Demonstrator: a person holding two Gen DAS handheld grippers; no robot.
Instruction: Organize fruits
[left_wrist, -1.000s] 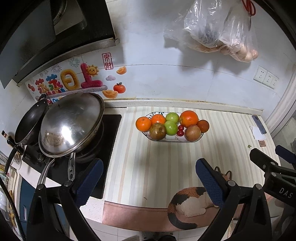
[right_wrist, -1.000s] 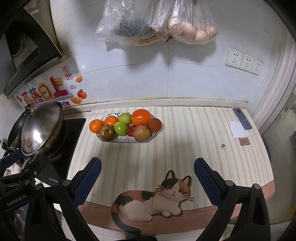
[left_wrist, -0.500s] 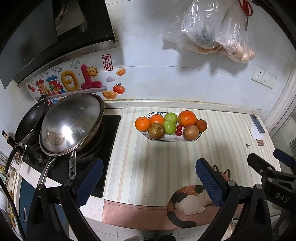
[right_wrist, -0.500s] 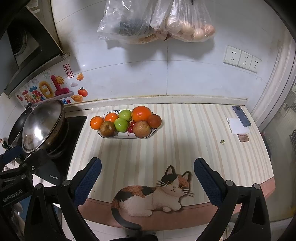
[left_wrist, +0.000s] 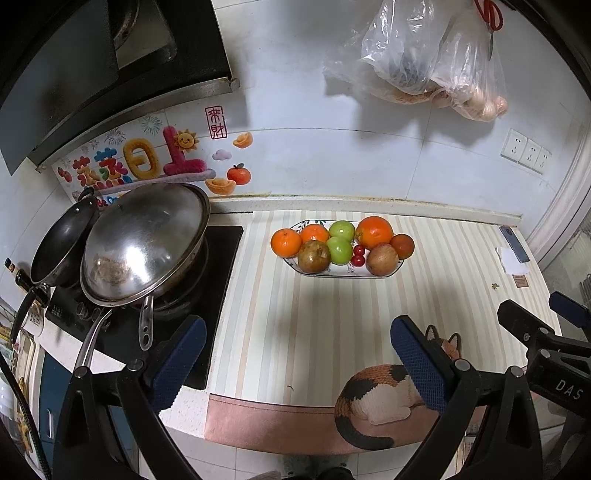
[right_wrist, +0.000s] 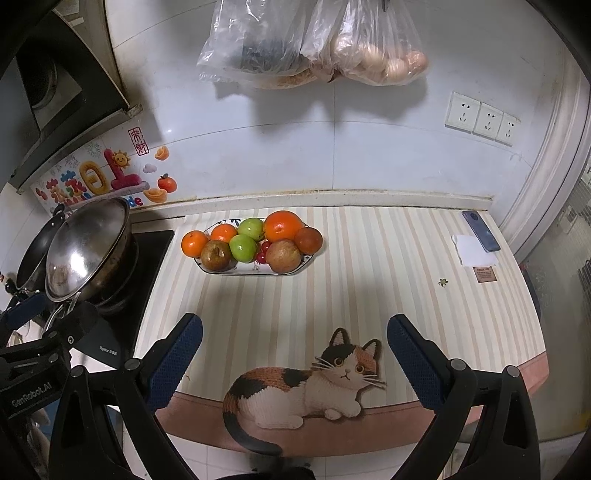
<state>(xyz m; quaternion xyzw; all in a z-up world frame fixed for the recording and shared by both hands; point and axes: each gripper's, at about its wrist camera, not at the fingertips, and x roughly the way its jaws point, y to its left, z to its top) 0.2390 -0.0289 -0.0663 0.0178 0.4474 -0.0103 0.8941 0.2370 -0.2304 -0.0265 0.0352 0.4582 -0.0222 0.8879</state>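
Starting at nine o'clock in the right wrist view, a steel wok sits on the black stove, away from the job. Toward eleven o'clock, the oval plate rests on the striped mat and holds every fruit in sight: three oranges, the biggest at the back, two green apples, two brown fruits, a dark red one, and what look like small cherries, though they are half hidden. No fruit lies loose on the counter, so the sorting seems done, or nearly so. At six o'clock, the left gripper hangs with jaws wide apart and empty; the right gripper does likewise, above the printed cat. At three o'clock, a phone lies by the wall.
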